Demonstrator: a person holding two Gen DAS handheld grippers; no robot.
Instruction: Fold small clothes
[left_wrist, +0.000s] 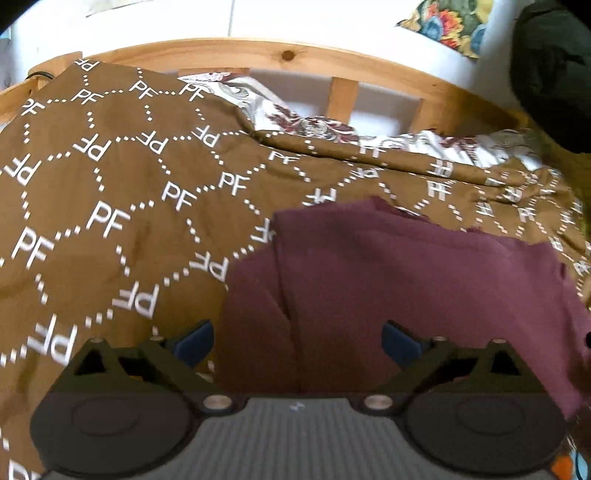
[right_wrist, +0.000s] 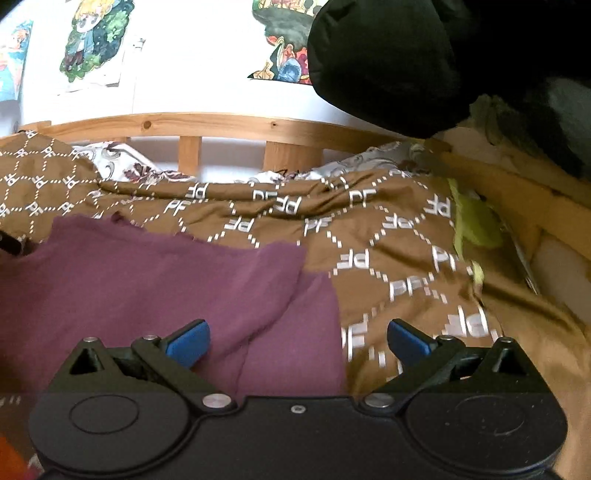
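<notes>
A small maroon garment (left_wrist: 406, 280) lies on a brown bedspread printed with white PF letters (left_wrist: 110, 206). My left gripper (left_wrist: 297, 341) is open above the garment's near left corner, holding nothing. In the right wrist view the garment (right_wrist: 147, 273) lies at the lower left, one layer folded over another. My right gripper (right_wrist: 298, 341) is open above its near right edge, over the cloth and the bedspread (right_wrist: 406, 258), holding nothing.
A wooden bed rail (left_wrist: 258, 55) (right_wrist: 221, 125) runs along the far side against a white wall. A flowered sheet (left_wrist: 314, 125) shows under the bedspread. A yellow-green cloth (right_wrist: 476, 221) lies at the right. A dark bulky object (right_wrist: 406, 62) hangs at the upper right.
</notes>
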